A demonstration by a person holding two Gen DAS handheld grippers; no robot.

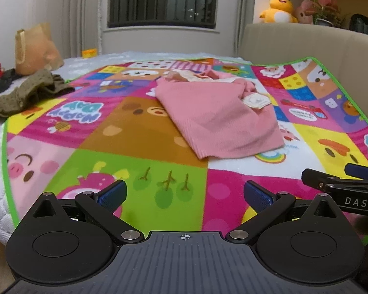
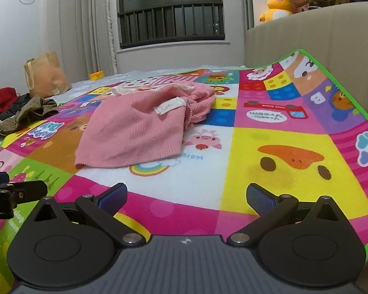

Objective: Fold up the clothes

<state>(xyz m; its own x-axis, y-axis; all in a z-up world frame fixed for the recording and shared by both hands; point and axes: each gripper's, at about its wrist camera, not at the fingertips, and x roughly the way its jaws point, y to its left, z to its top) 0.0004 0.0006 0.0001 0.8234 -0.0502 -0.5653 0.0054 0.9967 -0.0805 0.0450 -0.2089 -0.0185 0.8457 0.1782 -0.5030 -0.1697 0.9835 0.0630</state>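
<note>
A pink ribbed garment [image 1: 218, 112] [image 2: 139, 125] lies crumpled on a bright cartoon-patterned mat [image 1: 144, 132] [image 2: 277, 132] spread over the bed, a white label showing on top. My left gripper [image 1: 185, 193] hovers over the mat's near edge, jaws wide open and empty, well short of the garment. My right gripper [image 2: 187, 196] is also open and empty, to the right of the left one, with the garment ahead and to its left. Each gripper's tip shows at the edge of the other's view.
A heap of olive, dark and red clothes [image 1: 24, 90] [image 2: 19, 112] lies at the mat's left edge, beside a brown paper bag [image 1: 34, 49] [image 2: 45, 73]. A beige padded headboard [image 1: 306, 41] [image 2: 306, 29] rises on the right, with a yellow plush toy [image 1: 279, 7] above it.
</note>
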